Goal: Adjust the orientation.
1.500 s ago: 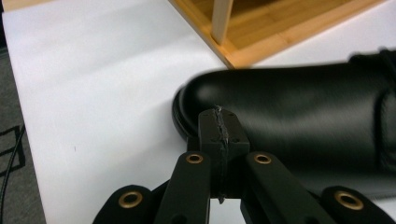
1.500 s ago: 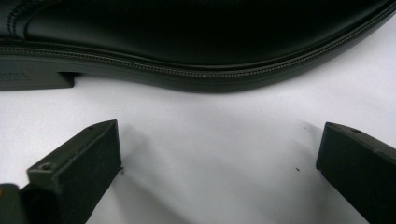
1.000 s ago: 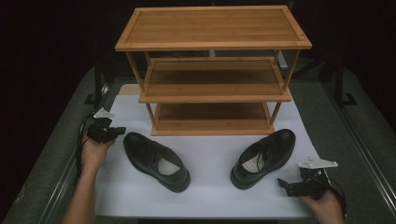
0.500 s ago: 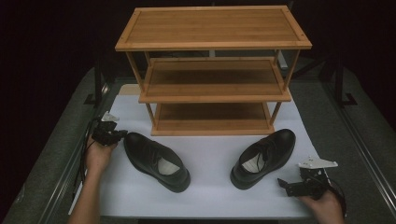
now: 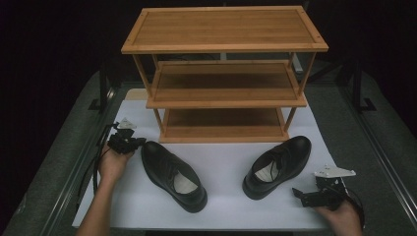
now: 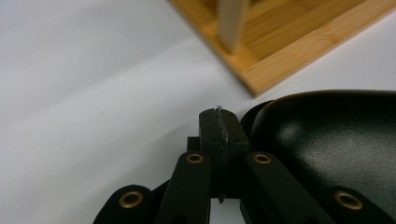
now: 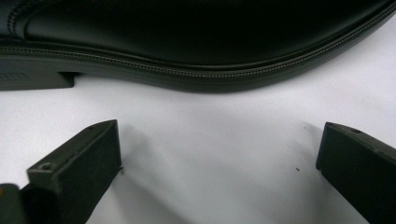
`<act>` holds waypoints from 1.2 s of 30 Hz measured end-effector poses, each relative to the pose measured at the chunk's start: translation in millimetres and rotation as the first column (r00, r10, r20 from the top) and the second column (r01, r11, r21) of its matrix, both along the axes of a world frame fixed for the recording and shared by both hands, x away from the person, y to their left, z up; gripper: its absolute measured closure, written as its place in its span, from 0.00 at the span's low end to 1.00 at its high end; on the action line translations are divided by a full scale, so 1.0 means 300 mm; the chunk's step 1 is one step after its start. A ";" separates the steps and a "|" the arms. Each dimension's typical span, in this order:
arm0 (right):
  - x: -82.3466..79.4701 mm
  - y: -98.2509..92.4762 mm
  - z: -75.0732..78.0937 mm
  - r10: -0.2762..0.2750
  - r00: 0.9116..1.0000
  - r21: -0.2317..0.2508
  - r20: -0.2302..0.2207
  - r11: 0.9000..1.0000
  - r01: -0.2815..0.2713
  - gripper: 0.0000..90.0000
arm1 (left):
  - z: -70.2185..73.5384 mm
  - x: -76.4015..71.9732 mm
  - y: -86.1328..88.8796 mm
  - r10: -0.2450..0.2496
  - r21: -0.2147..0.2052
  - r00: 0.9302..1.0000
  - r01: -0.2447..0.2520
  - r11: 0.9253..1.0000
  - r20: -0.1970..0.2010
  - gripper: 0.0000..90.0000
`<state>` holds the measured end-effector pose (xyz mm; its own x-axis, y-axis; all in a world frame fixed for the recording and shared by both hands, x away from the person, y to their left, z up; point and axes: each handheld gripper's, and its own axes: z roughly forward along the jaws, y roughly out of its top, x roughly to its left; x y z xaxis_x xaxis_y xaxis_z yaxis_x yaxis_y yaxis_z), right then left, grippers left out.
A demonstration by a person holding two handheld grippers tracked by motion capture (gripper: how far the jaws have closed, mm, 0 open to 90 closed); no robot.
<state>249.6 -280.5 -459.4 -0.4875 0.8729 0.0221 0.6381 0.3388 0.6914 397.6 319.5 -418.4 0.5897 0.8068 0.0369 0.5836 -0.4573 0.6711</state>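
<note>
High view: wooden 3-tier rack (image 5: 223, 73) at far side of white mat (image 5: 226, 162), bottom tier resting on mat. Two black shoes in front of rack, well apart. Left shoe (image 5: 173, 175) angled, toe toward rack's front-left corner, heel nearer the person. Right shoe (image 5: 278, 166) angled opp. way, toe up-right, opening facing camera. Left gripper (image 5: 132, 142) held in left hand (image 5: 113, 164), tips just beside left shoe's toe. Right gripper (image 5: 301, 195) low at mat's near-right corner, in right hand (image 5: 339, 216), pointing left toward right shoe's heel, near but apart.

Left gripper view: jaws pressed together, nothing between. Glossy shoe toe just to right of jaw tips; contact w/ shoe — cannot tell. Rack's base corner and one leg beyond, on white mat.

Right gripper view: jaws spread wide, only bare mat between. Shoe's side and sole edge across top, heel block at left, apart from jaw tips.
</note>
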 end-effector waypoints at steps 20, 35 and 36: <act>0.000 0.000 0.000 0.000 1.000 0.001 0.000 1.000 0.000 0.00 | 0.040 -0.100 0.027 -0.038 -0.039 0.999 0.038 0.999 -0.011 1.00; -0.001 0.001 0.001 -0.003 1.000 0.000 -0.002 1.000 0.003 0.00 | -0.017 -0.374 -0.033 -0.161 0.008 0.986 0.162 0.987 -0.038 1.00; -0.001 0.001 0.001 -0.003 1.000 0.000 -0.002 1.000 0.003 0.00 | -0.022 -0.371 -0.040 -0.169 0.014 0.985 0.170 0.985 -0.048 1.00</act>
<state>249.2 -280.3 -459.2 -0.4852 0.8741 0.0234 0.6405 0.3370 0.6900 286.2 307.7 -425.1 0.7190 0.6947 0.0202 0.5271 -0.5640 0.6356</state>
